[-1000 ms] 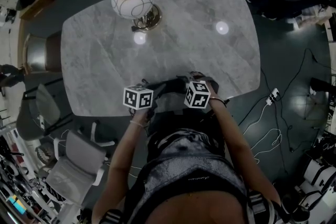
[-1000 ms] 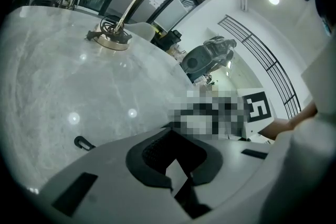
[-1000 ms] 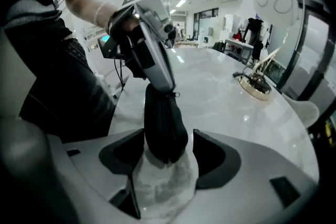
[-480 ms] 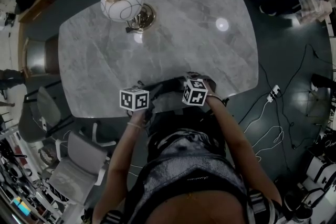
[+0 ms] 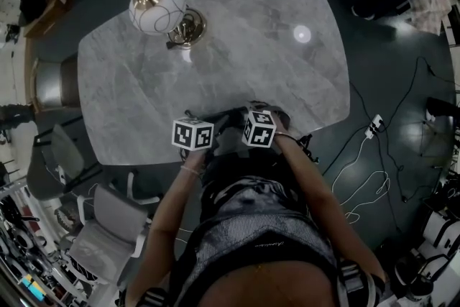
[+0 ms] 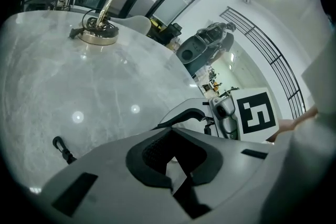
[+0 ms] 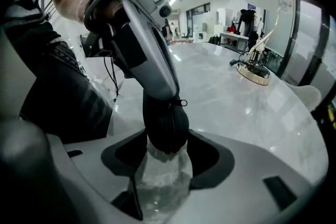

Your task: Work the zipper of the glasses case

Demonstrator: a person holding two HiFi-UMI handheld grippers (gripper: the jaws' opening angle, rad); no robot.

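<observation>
1. Location: the dark, rounded, fabric-covered glasses case (image 7: 164,122) is at the near edge of the grey marble table (image 5: 237,47), about midway along that edge. It sits between the 2 tools.
2. Right gripper (image 7: 168,150): the tongs are clamped on the rounded end of the case, with both pads bearing on its sides.
3. Left gripper (image 6: 176,162): the tongs are drawn together, with only a sliver of light between the pads. In the right gripper view its tip meets the case at the small ringed zipper pull (image 7: 180,103). That it grips the pull is a judgement, as the pinch itself is not plainly shown.
4. Step in hand (judgement): the left tool draws the slider along the zipper while the right tool anchors the case. How far the zipper has run cannot be told.
5. Recommended practice:
   - Pull along the zipper line, never away from the case.
   - Hold the right clamp firm so the case cannot rotate.
   - Slow down round the curved end, where a slider tends to bind.
   - If the pull slips, re-pinch closer to the slider.
6. Risk: a sideways tug could twist the case out of the right pads.
7. The white globe lamp on a brass base (image 5: 159,7) stands near the far left corner, well apart from the work.
</observation>
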